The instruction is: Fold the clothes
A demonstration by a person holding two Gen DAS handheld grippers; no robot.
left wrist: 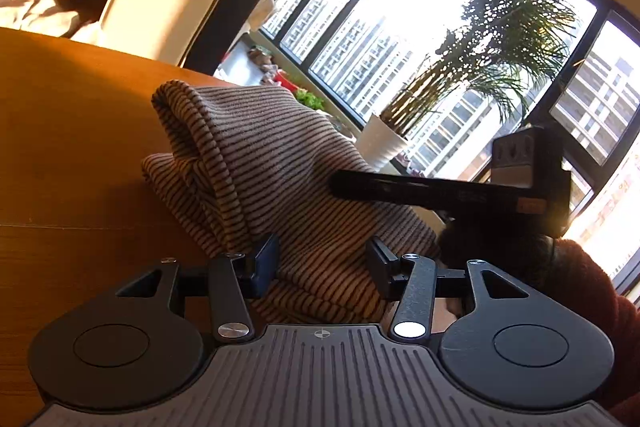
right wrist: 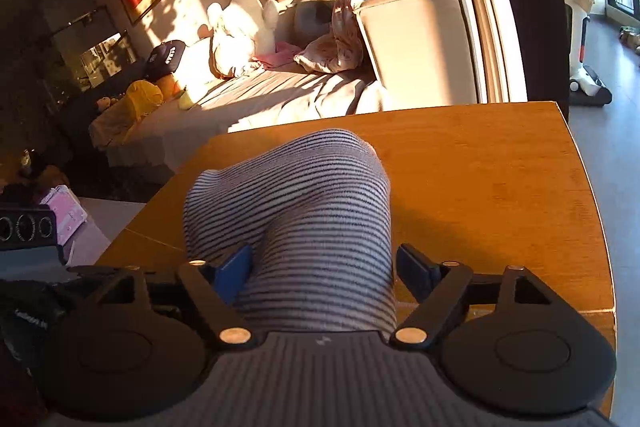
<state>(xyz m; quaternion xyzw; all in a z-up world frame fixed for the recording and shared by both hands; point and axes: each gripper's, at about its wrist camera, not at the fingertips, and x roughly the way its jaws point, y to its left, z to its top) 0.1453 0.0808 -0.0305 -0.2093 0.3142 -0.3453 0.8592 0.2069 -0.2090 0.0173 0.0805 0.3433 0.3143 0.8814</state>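
In the left wrist view, the left gripper (left wrist: 322, 259) stood with its two dark fingers spread apart, and the striped brown-and-black knitted garment (left wrist: 256, 163) lay between them without being pinched. The garment was bunched in thick folds on the orange-brown wooden table (left wrist: 72, 131), with one rolled edge rising at its far side. Just beyond the garment, on its right side, the black body of the right gripper (left wrist: 460, 191) reached across it, touching or nearly touching the cloth; which one, I could not tell. Farther behind the garment stood a white pot with a green palm plant (left wrist: 480, 67) before the large window (left wrist: 360, 39). To the left of the garment, past the table edge, was a cream sofa arm (left wrist: 160, 3) with a pink patterned blanket over it.

In the right wrist view, the right gripper (right wrist: 324, 267) also had its blue-padded fingers wide apart, and the same striped garment (right wrist: 296, 211) passed between them as a rounded hump on the wooden table (right wrist: 480, 187). The left pad (right wrist: 234, 273) touched the cloth; the right pad stood just beside it. Behind the garment, beyond the table, were the sofa (right wrist: 416, 43) and a white plush toy (right wrist: 244, 15).
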